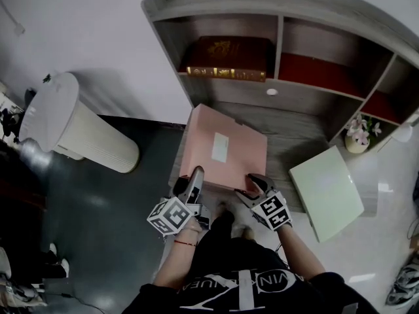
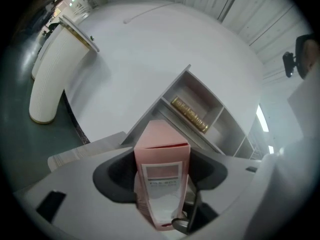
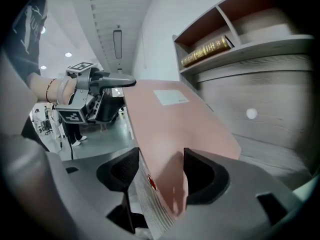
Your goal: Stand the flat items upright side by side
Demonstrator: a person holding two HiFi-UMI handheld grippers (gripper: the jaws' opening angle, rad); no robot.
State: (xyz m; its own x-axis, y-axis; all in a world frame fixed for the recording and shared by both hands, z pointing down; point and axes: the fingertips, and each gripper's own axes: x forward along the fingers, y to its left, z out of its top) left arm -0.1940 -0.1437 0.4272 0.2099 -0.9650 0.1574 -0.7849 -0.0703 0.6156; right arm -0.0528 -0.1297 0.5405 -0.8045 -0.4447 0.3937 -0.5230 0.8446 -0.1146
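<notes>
Left gripper [image 1: 194, 178] and right gripper [image 1: 254, 183] both clamp the near end of a pink file box [image 1: 226, 150]. Its white spine label [image 2: 161, 176] apparently reads "FILE BOX". The box sits at the front of the grey shelf unit's [image 1: 294, 100] lower deck, near a pale green box [image 1: 326, 191].

left tool [image 1: 198, 173]: clamped on pink box [image 1: 216, 133] | right tool [image 1: 253, 179]: seemingly clamped too | both side by side
</notes>
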